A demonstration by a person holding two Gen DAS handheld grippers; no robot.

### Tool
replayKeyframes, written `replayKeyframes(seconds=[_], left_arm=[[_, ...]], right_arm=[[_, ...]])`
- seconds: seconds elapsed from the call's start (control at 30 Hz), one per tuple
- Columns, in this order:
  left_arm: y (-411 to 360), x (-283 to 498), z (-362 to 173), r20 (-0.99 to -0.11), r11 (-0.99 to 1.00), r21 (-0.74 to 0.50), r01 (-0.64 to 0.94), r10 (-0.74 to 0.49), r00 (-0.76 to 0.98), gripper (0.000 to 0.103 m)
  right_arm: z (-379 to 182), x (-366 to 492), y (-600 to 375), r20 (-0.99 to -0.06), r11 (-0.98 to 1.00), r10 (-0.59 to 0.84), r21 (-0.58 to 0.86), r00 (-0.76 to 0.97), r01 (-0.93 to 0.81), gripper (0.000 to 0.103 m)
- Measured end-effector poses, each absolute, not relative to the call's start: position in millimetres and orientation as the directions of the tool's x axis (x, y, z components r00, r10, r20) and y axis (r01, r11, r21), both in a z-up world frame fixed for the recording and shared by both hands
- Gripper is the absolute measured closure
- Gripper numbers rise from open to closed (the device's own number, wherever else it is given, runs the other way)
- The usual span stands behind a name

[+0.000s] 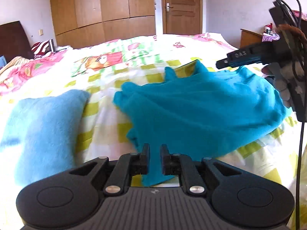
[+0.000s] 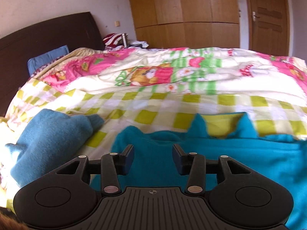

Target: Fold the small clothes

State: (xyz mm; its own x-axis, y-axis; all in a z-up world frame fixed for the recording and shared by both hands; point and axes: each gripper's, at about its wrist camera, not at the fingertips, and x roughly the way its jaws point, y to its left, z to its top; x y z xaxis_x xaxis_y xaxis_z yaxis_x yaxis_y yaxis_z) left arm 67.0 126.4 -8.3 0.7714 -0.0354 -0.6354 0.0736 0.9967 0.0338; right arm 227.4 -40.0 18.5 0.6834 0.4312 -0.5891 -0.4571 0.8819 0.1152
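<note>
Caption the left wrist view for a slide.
Left tongs shut on the teal garment's near edge, light blue folded cloth to its left on the checked bedspread.

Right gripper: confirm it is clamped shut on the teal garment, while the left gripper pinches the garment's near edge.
Not quite. The right gripper is open: in the right wrist view its jaws stand wide apart above the teal garment, with no cloth pinched between them. The rest holds: the left gripper pinches the garment's near edge.
</note>
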Motion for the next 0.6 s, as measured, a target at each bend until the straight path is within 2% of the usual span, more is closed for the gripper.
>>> replayKeyframes(seconds=[0.1, 0.13, 0.23, 0.33, 0.4, 0.47, 0.5, 0.57, 0.6], left_arm=[[90.2, 90.6, -5.1, -0.629, 0.988, 0.040, 0.150, -0.092, 0.772, 0.075], [79.7, 99.7, -6.4, -0.621, 0.984, 0.046, 0.170, -0.105, 0.777, 0.073], [56.9, 133.1, -10.5, -0.608, 0.981, 0.044, 0.188, -0.123, 0.784, 0.071], [47.5, 156.7, -19.3, -0.560, 0.987, 0.104, 0.119, -0.040, 0.828, 0.063], [49.1, 170.1, -36.4, -0.603, 0.988, 0.140, 0.070, 0.029, 0.797, 0.063], [58.5, 176.8, -61.1, -0.688, 0.993, 0.105, 0.048, 0.038, 0.725, 0.062], [61.1, 174.1, -68.6, -0.698, 0.994, 0.095, 0.045, 0.034, 0.715, 0.062], [58.3, 166.2, -68.8, -0.686, 0.990, 0.132, 0.057, 0.049, 0.726, 0.062], [54.1, 163.6, -66.0, -0.682, 0.986, 0.156, 0.063, 0.062, 0.728, 0.062]], right_arm=[[18.6, 224.9, -115.5, -0.559, 0.951, 0.272, 0.029, 0.783, -0.309, 0.060], [17.3, 228.4, -138.4, -0.558, 0.964, 0.228, 0.015, 0.798, -0.265, 0.057], [7.3, 251.4, -195.6, -0.567, 0.987, 0.150, 0.037, 0.810, -0.157, 0.053], [-10.0, 284.8, -222.0, -0.596, 0.991, 0.130, 0.079, 0.792, -0.104, 0.054], [-23.2, 301.6, -226.0, -0.595, 0.994, 0.106, 0.063, 0.797, -0.086, 0.054], [-44.2, 322.5, -229.6, -0.673, 0.995, 0.097, 0.083, 0.734, -0.055, 0.070], [-56.5, 329.1, -233.7, -0.712, 0.992, 0.116, 0.122, 0.693, -0.041, 0.076], [-70.2, 327.8, -236.0, -0.721, 0.989, 0.137, 0.136, 0.679, -0.055, 0.076], [-68.7, 322.9, -236.9, -0.706, 0.988, 0.144, 0.138, 0.693, -0.064, 0.072]])
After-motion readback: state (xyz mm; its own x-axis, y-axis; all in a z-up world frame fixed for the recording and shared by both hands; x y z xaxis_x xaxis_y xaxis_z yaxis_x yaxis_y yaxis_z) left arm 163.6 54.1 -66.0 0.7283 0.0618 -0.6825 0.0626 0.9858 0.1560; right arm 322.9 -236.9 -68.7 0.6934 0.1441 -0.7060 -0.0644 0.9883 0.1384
